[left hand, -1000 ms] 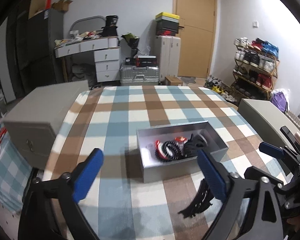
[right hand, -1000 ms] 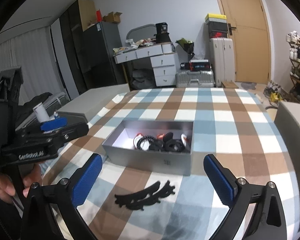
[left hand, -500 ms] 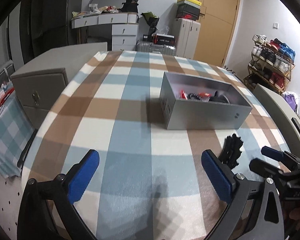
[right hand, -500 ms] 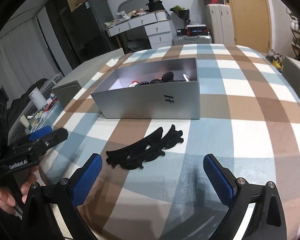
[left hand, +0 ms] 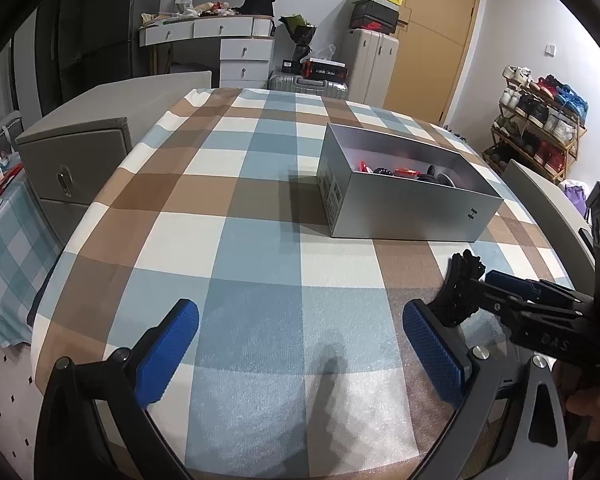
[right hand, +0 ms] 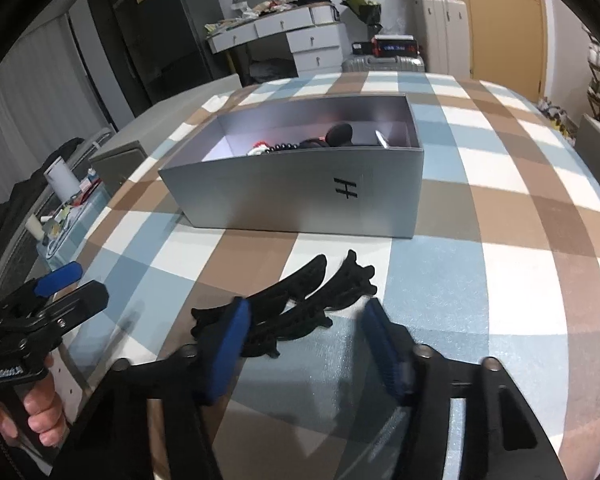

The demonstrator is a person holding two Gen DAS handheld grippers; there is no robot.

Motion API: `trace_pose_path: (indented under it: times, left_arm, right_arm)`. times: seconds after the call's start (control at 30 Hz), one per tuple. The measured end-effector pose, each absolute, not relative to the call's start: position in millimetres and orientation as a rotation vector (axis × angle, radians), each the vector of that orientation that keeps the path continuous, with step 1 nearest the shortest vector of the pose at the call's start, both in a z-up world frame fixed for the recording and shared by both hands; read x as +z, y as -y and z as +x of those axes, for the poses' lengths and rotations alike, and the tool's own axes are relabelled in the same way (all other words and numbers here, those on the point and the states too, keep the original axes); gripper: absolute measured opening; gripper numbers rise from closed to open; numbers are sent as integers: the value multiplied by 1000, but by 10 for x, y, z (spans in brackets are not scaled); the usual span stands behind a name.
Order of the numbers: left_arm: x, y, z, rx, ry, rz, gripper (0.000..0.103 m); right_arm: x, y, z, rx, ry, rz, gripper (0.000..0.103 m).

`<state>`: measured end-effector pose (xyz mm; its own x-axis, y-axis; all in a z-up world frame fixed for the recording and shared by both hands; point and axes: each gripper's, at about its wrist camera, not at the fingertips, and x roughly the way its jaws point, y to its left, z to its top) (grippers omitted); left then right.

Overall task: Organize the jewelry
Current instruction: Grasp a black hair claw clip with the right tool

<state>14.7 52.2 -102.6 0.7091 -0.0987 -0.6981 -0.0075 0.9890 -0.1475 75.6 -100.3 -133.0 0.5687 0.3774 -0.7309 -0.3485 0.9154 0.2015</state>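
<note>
Most pieces lie in the grey rectangular cardboard box (right hand: 300,184); my right gripper (right hand: 304,344), its fingers just narrowing, straddles the black scalloped hair clips (right hand: 300,304) without pinching; my left gripper (left hand: 300,348) is spread, empty.

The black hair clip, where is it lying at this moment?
In the right wrist view the black hair clip lies on the checked tablecloth, in front of the grey box, between the closing fingers of the right gripper.
</note>
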Motion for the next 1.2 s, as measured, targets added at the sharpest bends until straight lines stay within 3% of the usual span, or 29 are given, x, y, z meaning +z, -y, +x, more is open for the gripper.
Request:
trace_pose_path:
  times: [0.07,0.37,0.9,1.2]
  left_arm:
    - [-1034,-532,152,-51,-786,-144,100]
    - [-1026,-508,153,-54,-797,-135,100]
    - [-989,-359,211,-69,-805,-80,100]
    - [-1001,-310,205,-70,-819,-66,100]
  right_arm:
    - [-1332,1007,757,429,-870,37,33]
    - [-1304,1044,684,457,-848,1,19]
    - [-1281,1226,600,464,-853,7,8]
    - [-1329,1121,603,475,-876,-3,22]
